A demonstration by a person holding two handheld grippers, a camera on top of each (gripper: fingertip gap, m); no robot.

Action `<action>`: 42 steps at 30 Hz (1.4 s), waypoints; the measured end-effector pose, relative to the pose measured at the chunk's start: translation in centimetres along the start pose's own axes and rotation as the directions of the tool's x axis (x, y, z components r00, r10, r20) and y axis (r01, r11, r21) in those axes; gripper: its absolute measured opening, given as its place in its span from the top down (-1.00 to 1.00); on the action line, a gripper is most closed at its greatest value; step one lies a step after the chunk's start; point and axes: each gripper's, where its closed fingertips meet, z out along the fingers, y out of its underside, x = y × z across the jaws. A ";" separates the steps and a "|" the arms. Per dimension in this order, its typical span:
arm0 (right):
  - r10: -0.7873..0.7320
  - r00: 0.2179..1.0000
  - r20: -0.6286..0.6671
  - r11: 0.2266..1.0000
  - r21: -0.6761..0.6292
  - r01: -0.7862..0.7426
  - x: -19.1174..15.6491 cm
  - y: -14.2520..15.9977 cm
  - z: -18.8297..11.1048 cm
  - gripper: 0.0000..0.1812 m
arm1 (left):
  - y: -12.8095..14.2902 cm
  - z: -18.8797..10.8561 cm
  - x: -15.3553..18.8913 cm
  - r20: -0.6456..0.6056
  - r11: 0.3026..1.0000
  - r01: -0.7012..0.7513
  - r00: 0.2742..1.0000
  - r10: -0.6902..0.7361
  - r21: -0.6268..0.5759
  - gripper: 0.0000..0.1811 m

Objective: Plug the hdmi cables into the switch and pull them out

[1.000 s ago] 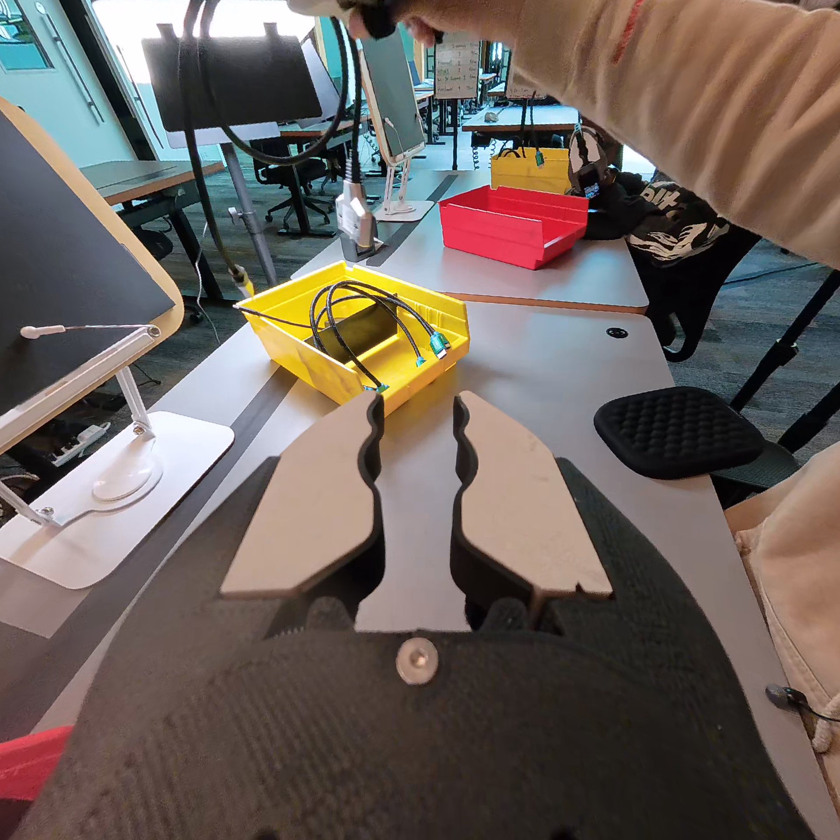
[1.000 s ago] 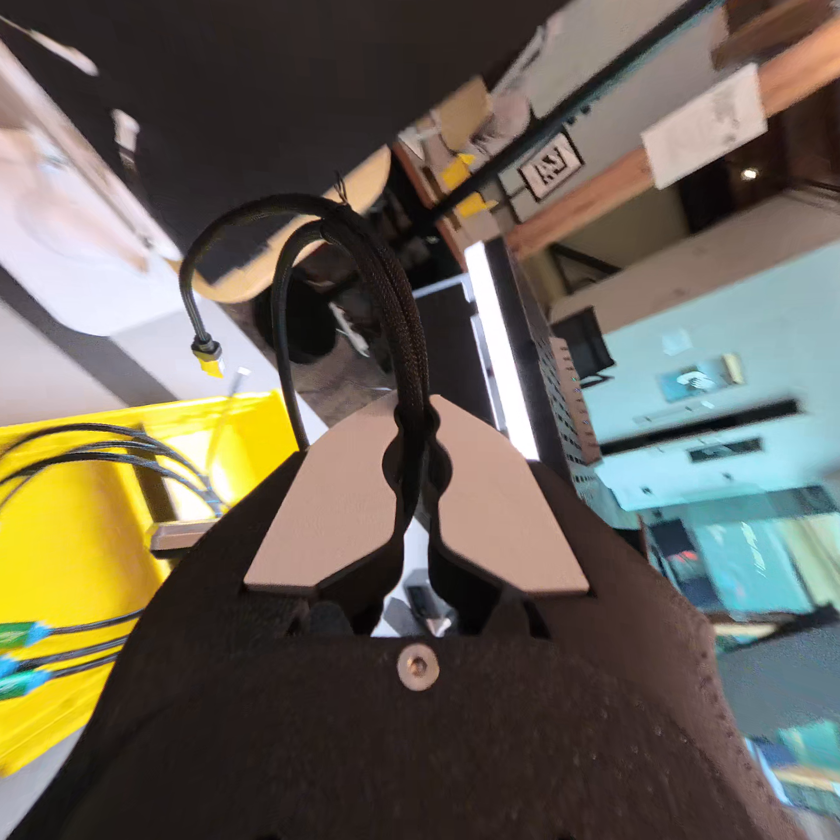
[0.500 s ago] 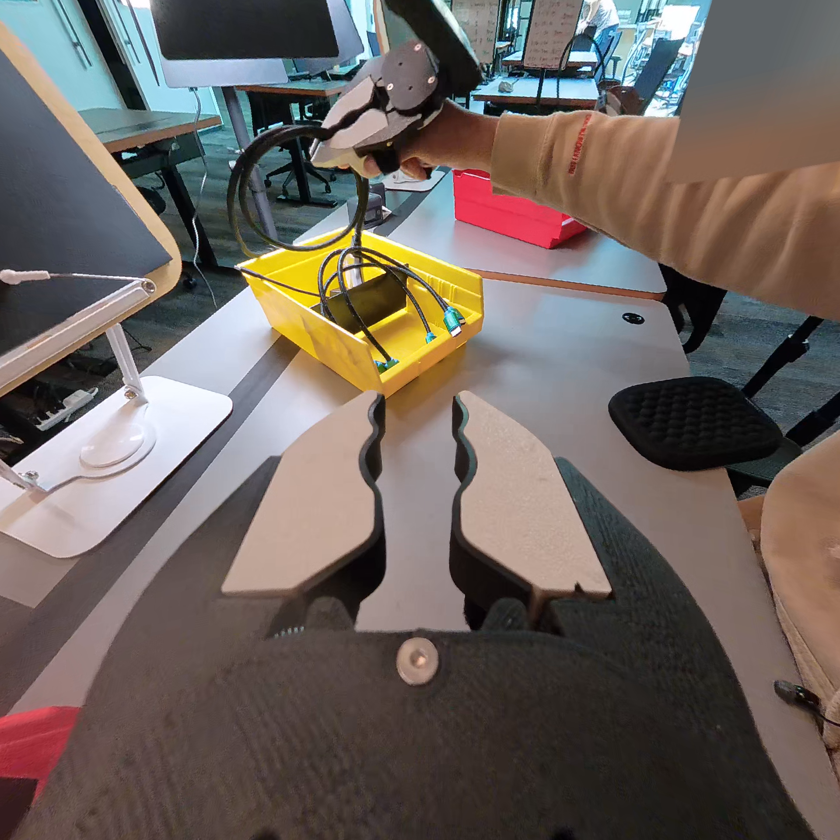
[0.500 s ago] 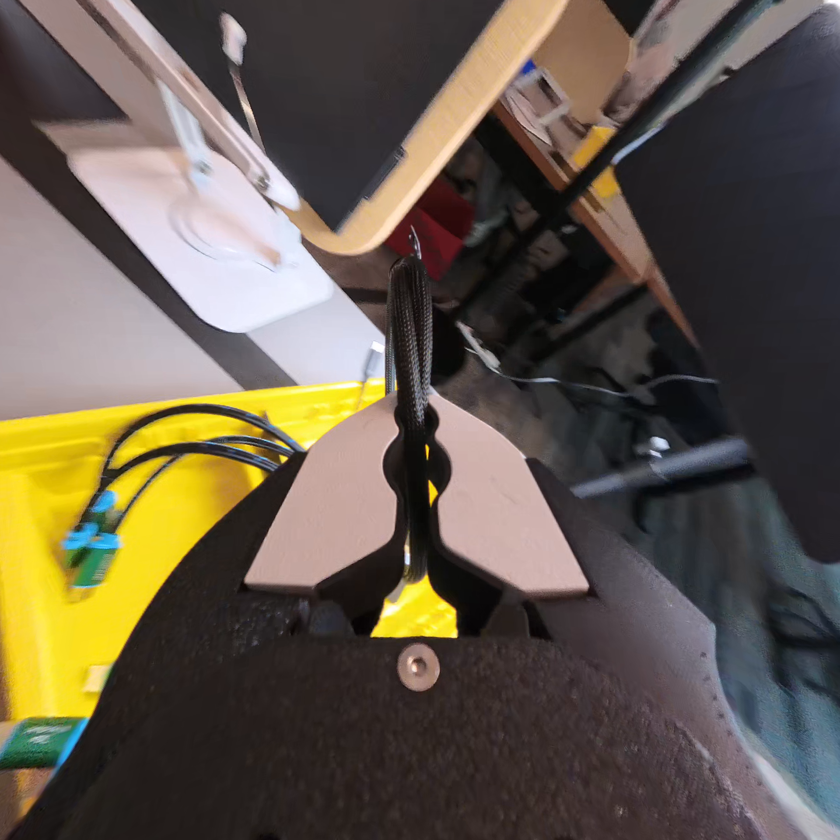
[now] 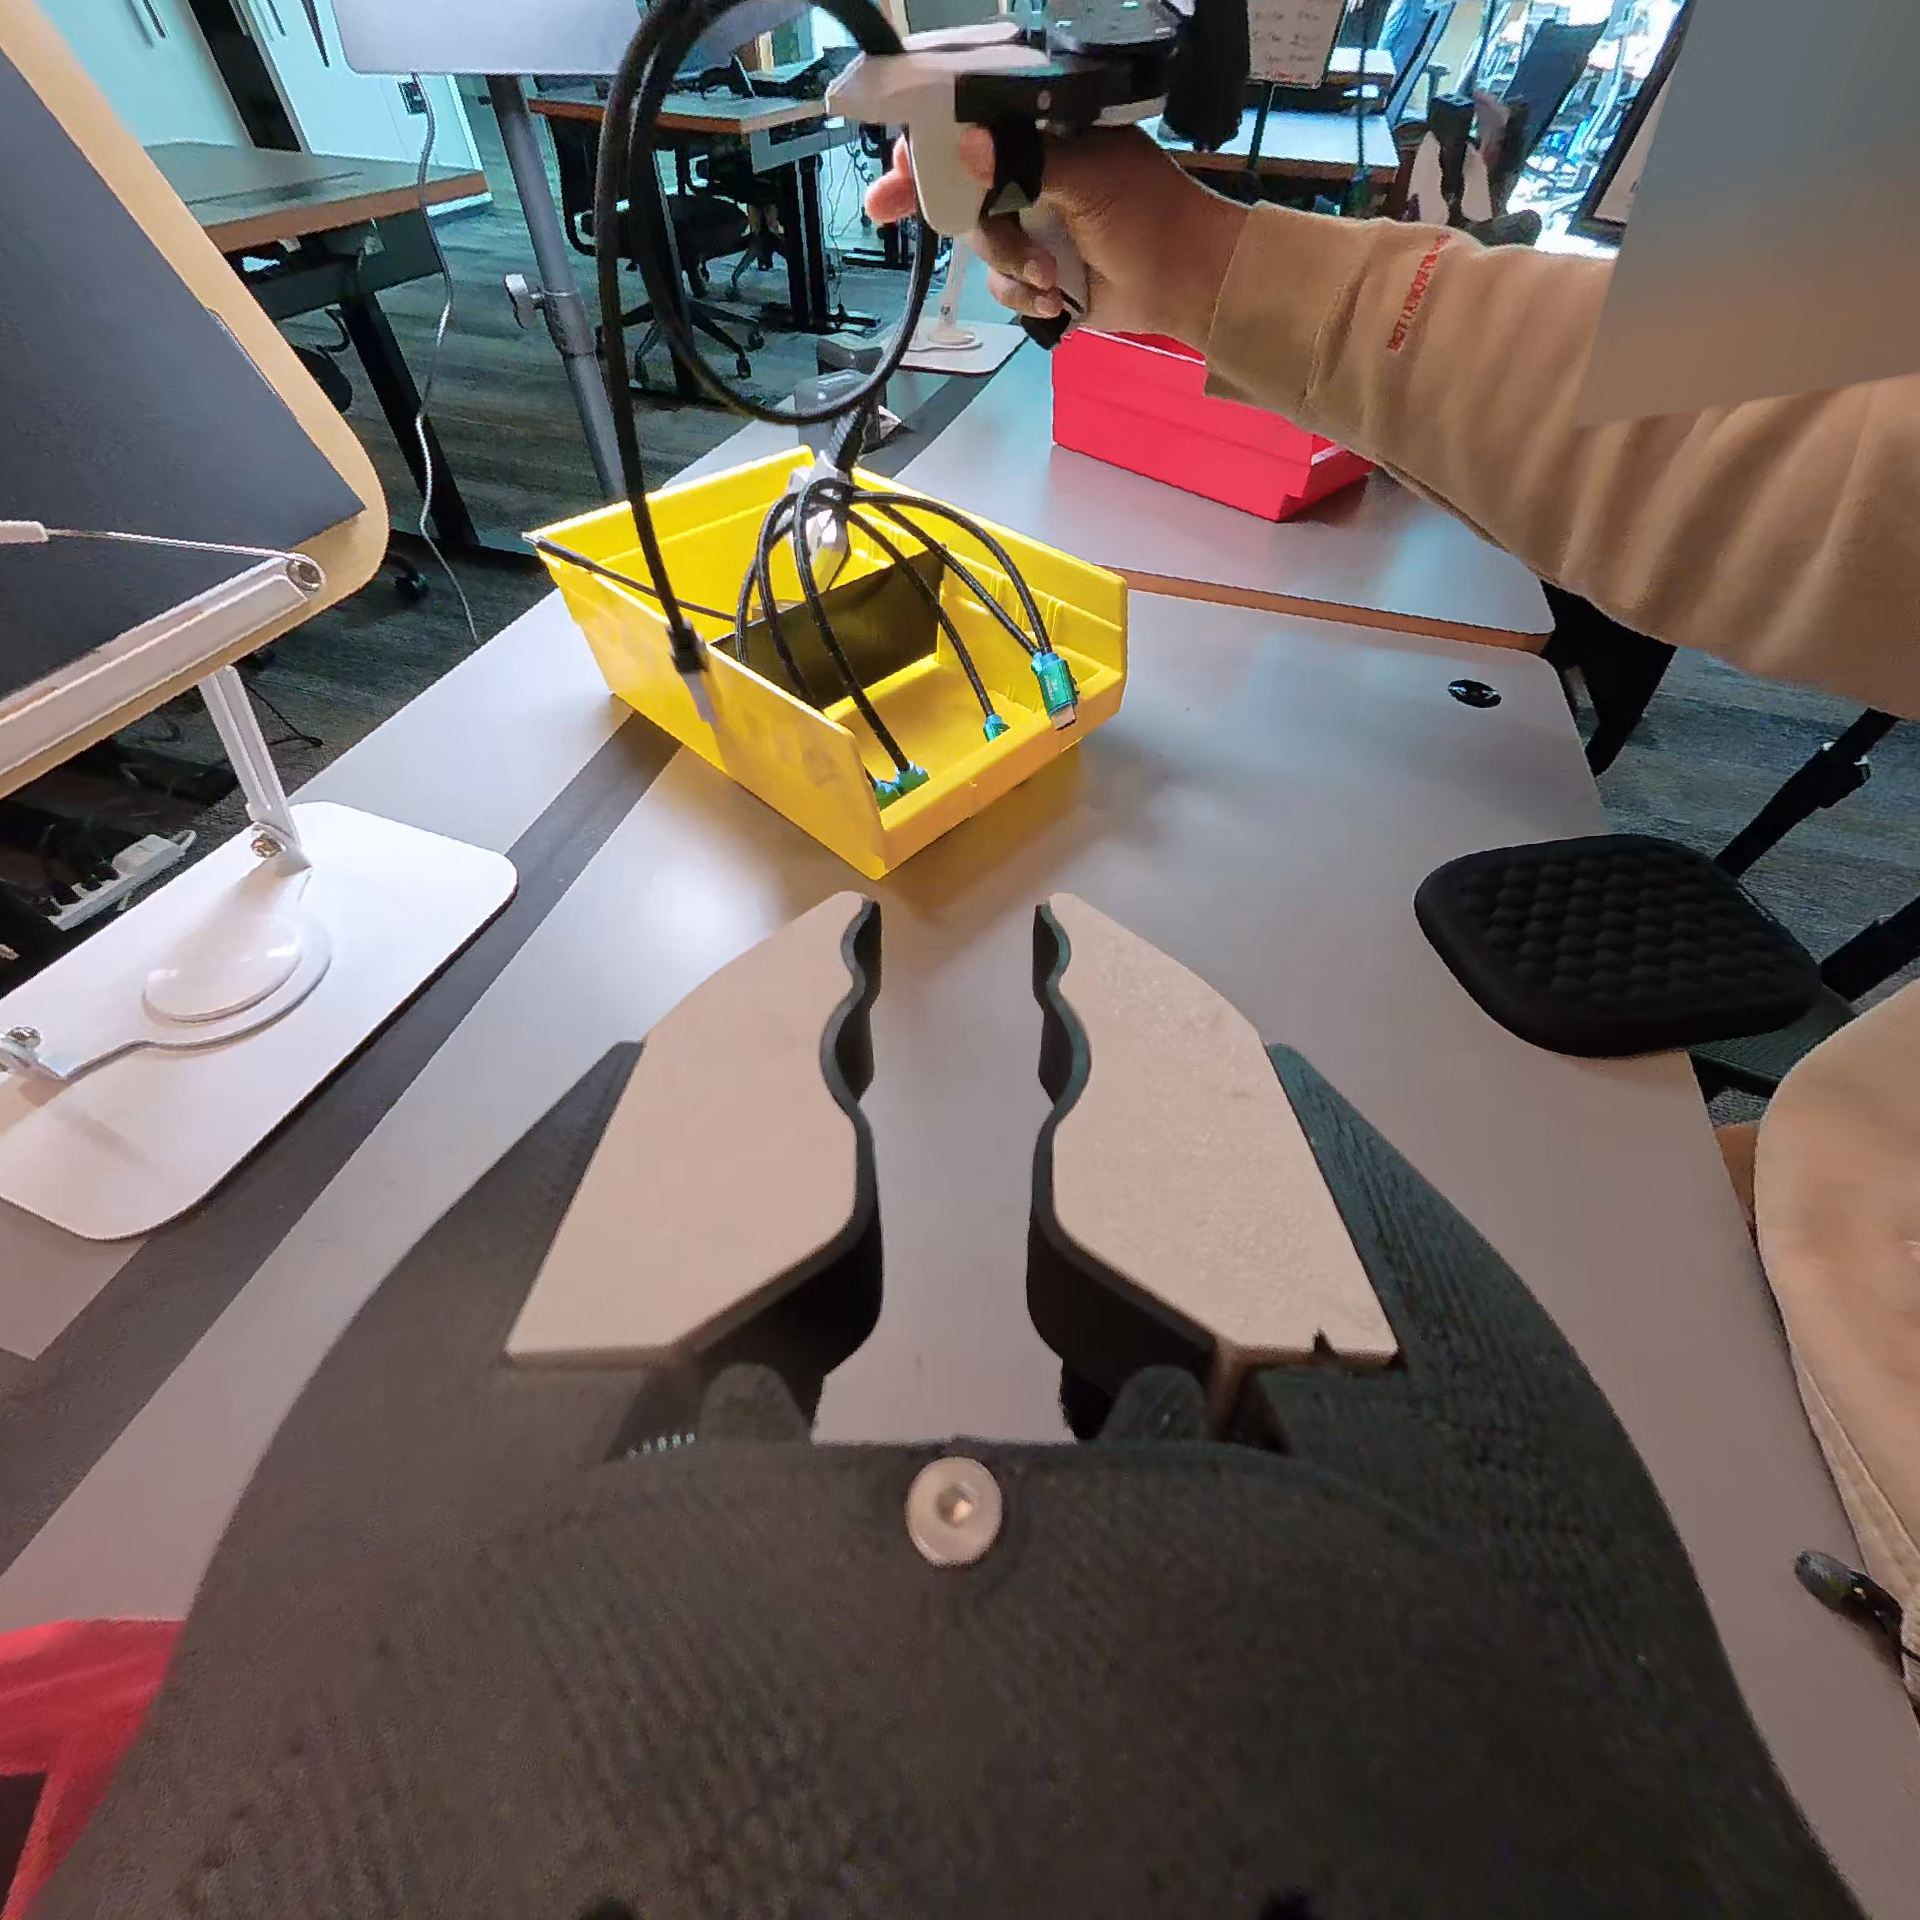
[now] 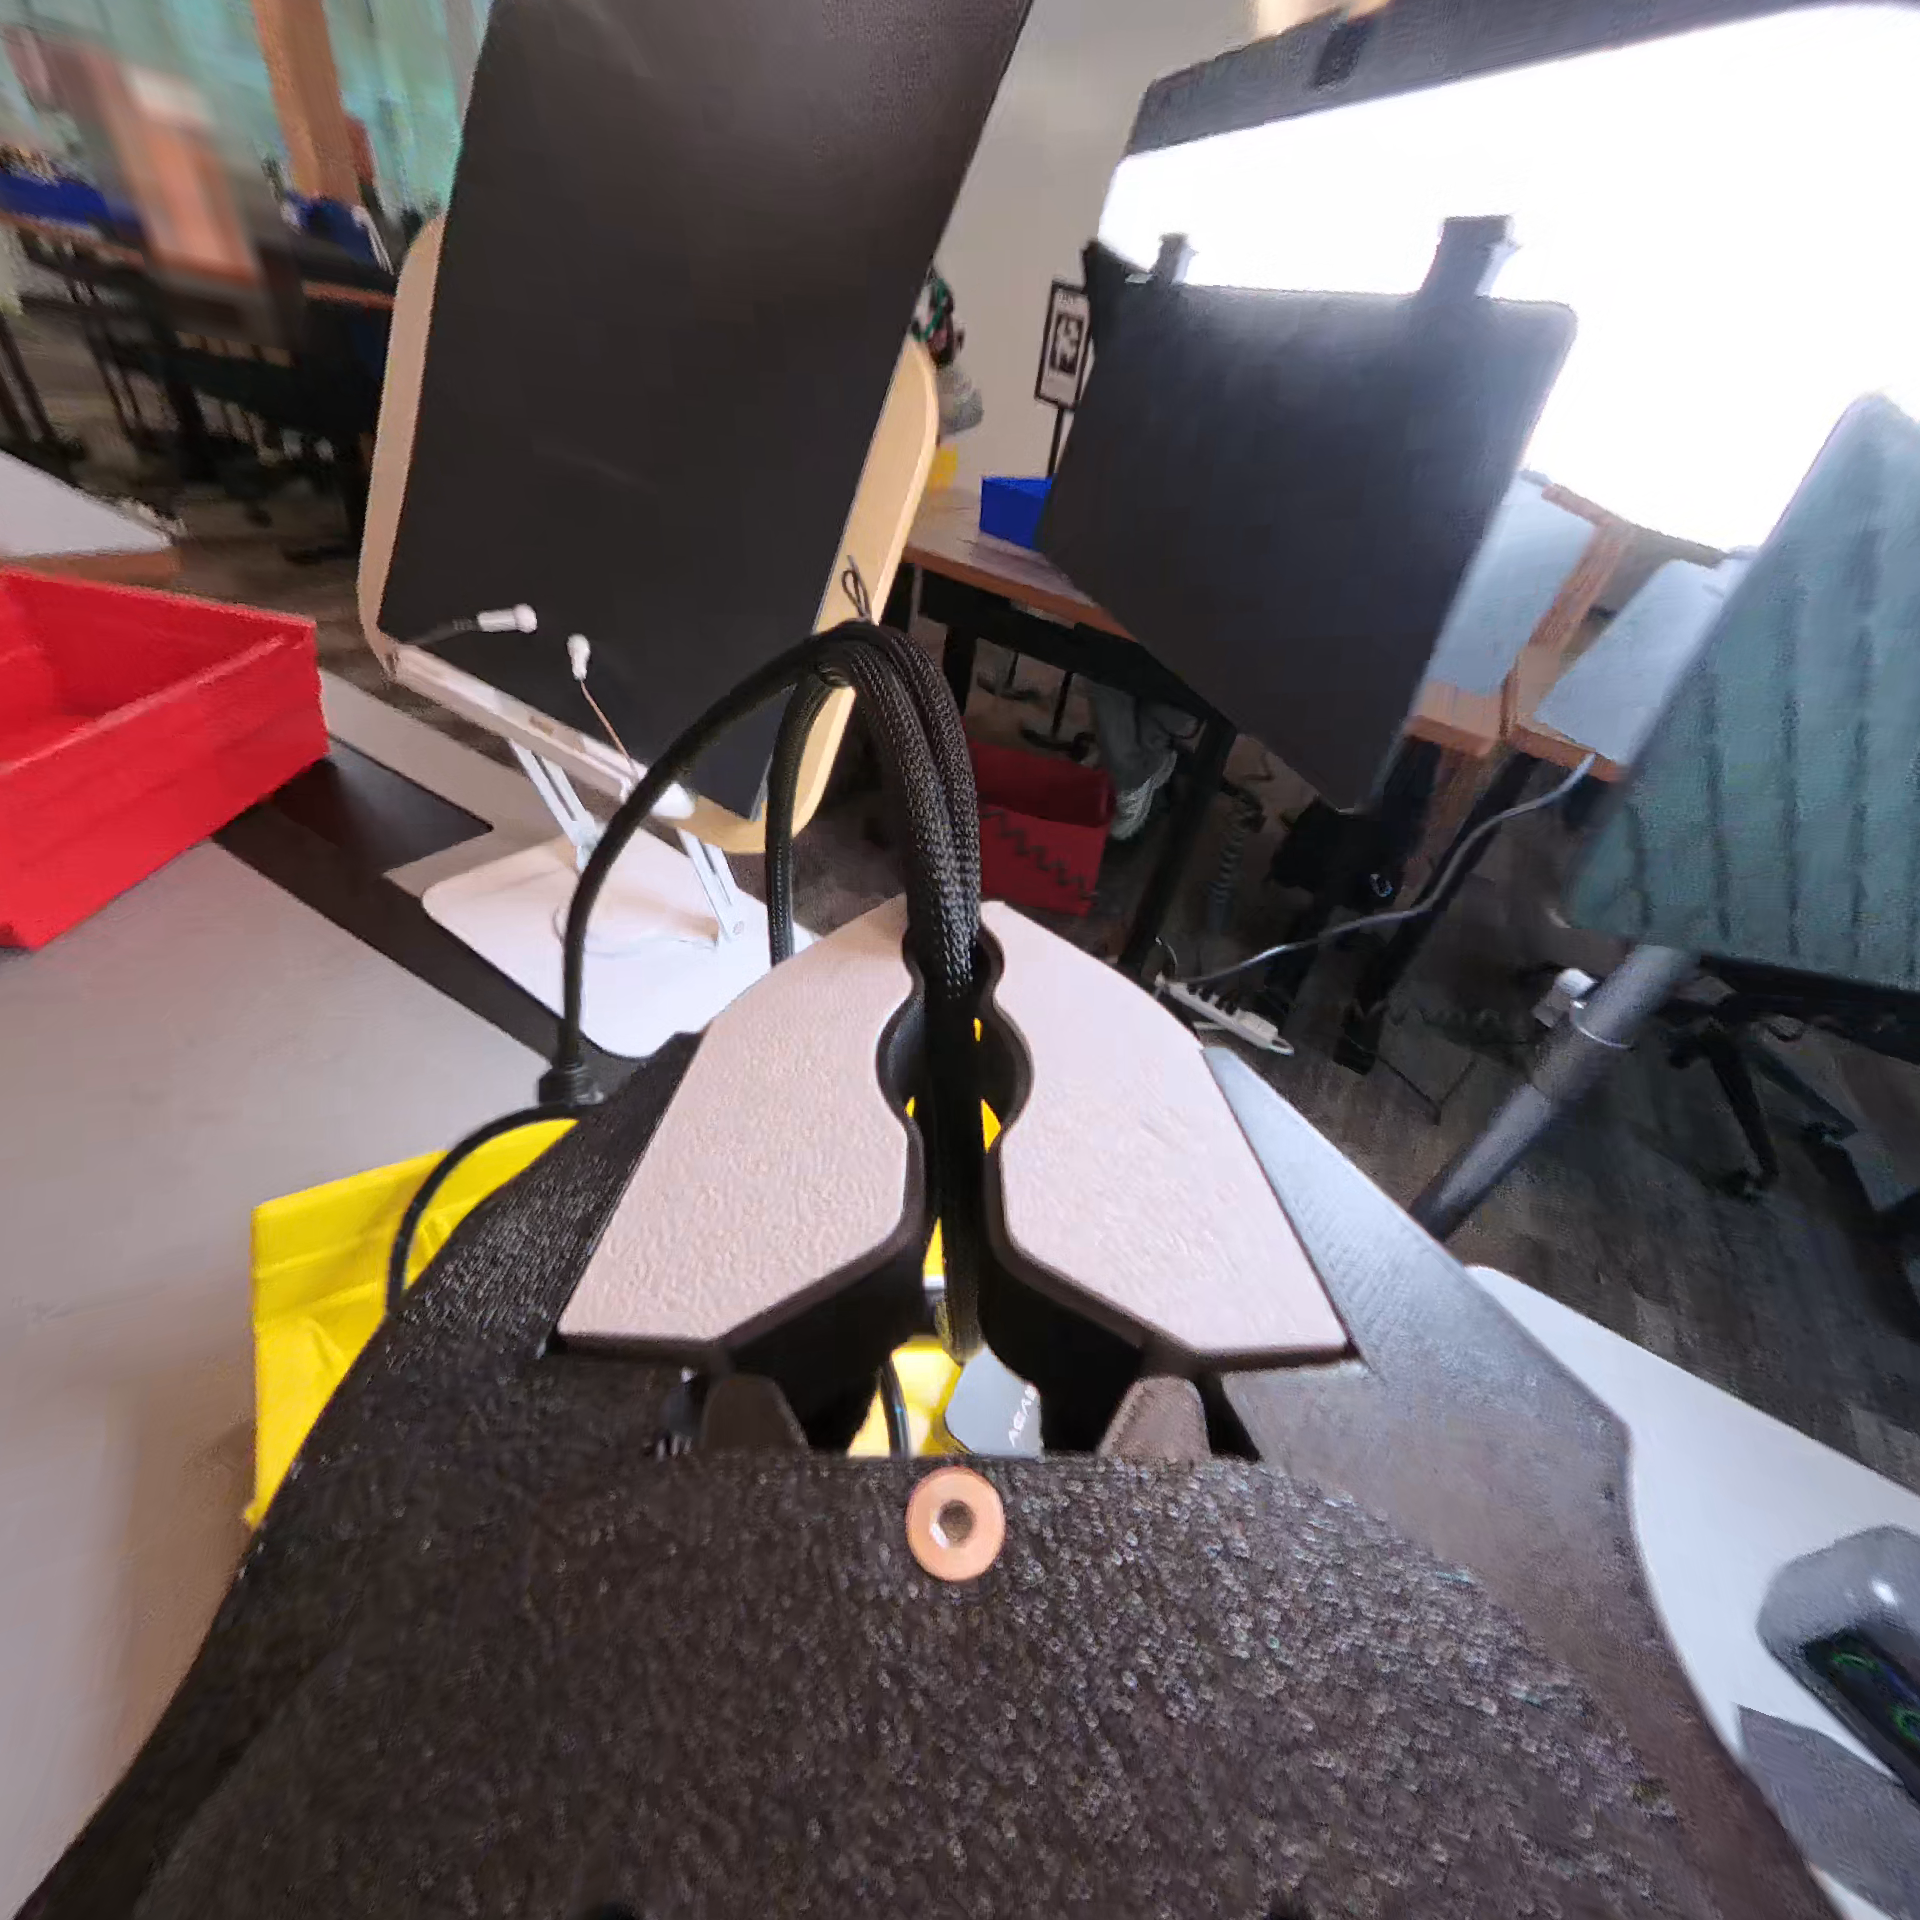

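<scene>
My right gripper (image 6: 951, 935) is shut on a looped black braided cable (image 6: 930, 769). In the left wrist view it (image 5: 862, 88) is held by a hand high above the yellow bin (image 5: 800, 758). The cable (image 5: 623, 312) hangs in a loop; one end with a silver plug (image 5: 698, 691) dangles by the bin's left wall, and the other end with a silver-grey piece (image 5: 821, 509) hangs over the bin. Inside the bin lie thin black cables with teal plugs (image 5: 1051, 681) and a black box (image 5: 852, 634). My left gripper (image 5: 956, 925) is open and empty, low over the grey table (image 5: 1299, 790), in front of the bin.
A tablet on a white stand (image 5: 239, 997) stands at the left; it also shows in the right wrist view (image 6: 665, 364). A red bin (image 5: 1184, 436) sits behind the yellow one. A black padded armrest (image 5: 1610, 945) is at the table's right edge. A sleeved arm crosses the upper right. Some 40 centimetres of space lies between my two pairs of fingers.
My right gripper has swung and turned level with the cable still in it, so the loop and its ends now hang over the yellow bin. My left gripper stays open.
</scene>
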 end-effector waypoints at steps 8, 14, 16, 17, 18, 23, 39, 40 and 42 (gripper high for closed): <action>0.087 0.996 -0.025 0.991 0.109 -0.083 1.8 -1.2 -2.3 0.96 | 0.6 0.7 0.0 -0.005 1.000 0.005 1.000 -0.005 -0.023 0.69; -0.056 0.998 -0.033 0.997 -0.056 0.054 1.1 1.6 -1.7 0.95 | 0.8 0.9 0.0 -0.009 0.999 0.006 1.000 -0.006 -0.033 0.69; -0.118 0.993 -0.028 0.976 -0.185 0.111 0.9 3.9 -1.1 0.95 | 0.9 1.0 0.0 -0.011 0.999 0.006 1.000 -0.007 -0.037 0.69; -0.153 0.988 -0.024 0.955 -0.260 0.141 0.8 5.3 -0.7 0.95 | 1.0 1.1 0.1 -0.013 0.999 0.006 1.000 -0.006 -0.039 0.69; -0.190 0.982 -0.022 0.932 -0.320 0.173 0.7 6.6 -0.4 0.95 | 1.0 1.2 0.1 -0.015 0.999 0.006 1.000 -0.006 -0.041 0.69; -0.358 0.934 -0.013 0.800 -0.521 0.299 0.6 11.0 2.1 0.95 | 1.4 1.6 0.3 -0.021 0.998 0.000 1.000 -0.002 -0.061 0.69; -0.407 0.913 0.024 0.586 -0.759 0.282 0.5 10.8 3.6 0.45 | 0.7 0.5 -0.2 0.011 0.999 0.008 1.000 -0.008 -0.047 0.68; -0.416 0.909 0.017 0.611 -0.736 0.293 -0.2 9.8 3.1 0.45 | 0.8 0.4 -0.4 0.018 0.999 0.015 1.000 -0.014 -0.053 0.68; -0.425 0.905 0.005 0.640 -0.706 0.305 -1.8 8.4 1.6 0.44 | 1.1 0.2 -0.6 0.032 0.997 0.028 0.999 -0.026 -0.073 0.66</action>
